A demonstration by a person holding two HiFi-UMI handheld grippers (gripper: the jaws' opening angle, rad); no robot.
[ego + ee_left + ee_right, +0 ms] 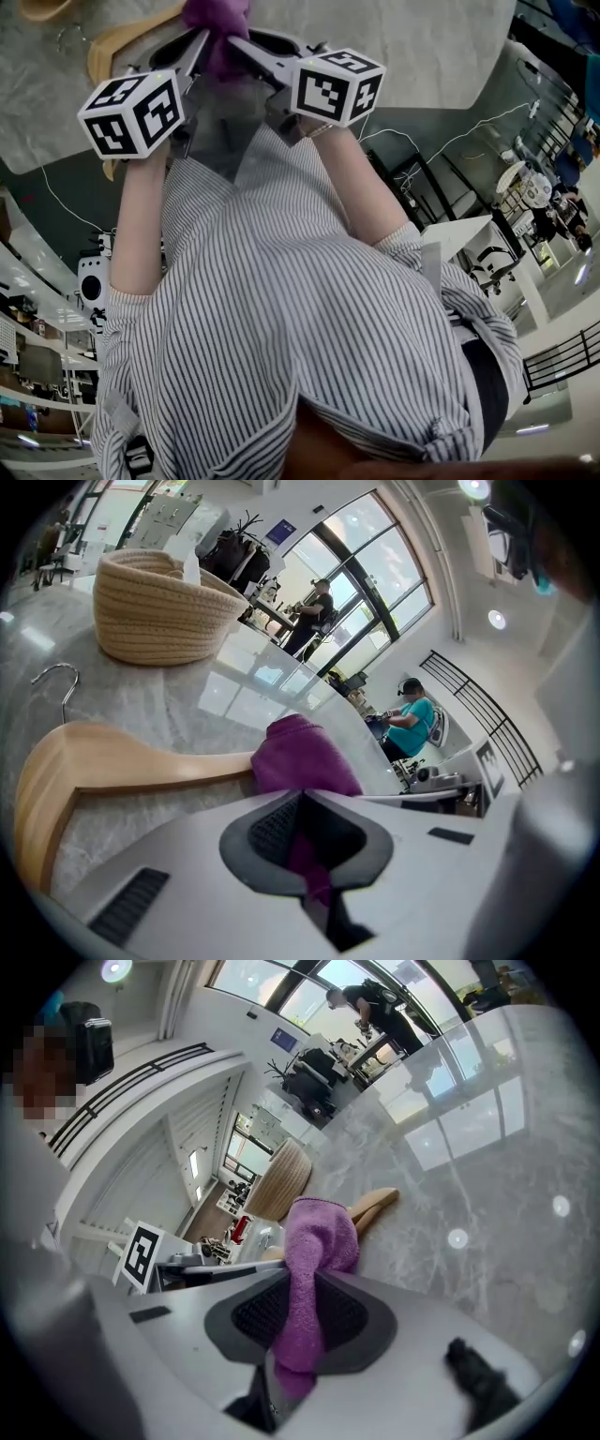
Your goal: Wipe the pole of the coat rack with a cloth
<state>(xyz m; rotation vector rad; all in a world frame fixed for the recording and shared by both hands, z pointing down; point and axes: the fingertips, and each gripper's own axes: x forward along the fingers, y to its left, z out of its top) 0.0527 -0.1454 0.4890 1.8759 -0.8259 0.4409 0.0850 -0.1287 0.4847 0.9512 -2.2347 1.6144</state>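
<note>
The left gripper (305, 841) is pinching a narrow fold of the purple cloth (305, 761) between its nearly closed jaws. The right gripper (298, 1321) is clamping a thicker fold of the same cloth (323, 1232), so the two grippers are sharing it and meeting close together above the marble tabletop (487, 1194). Just beyond the cloth a wooden hanger (112, 761) is lying flat on the marble, and farther back a woven basket (159, 607) is standing. In the head view the person's striped shirt (281, 309) is filling most of the frame.

No view is showing the coat rack or its pole. Judging from this, the cloth is in hand but the wiping itself is not yet under way: the cloth has yet to be carried to the pole and run along it.
</note>
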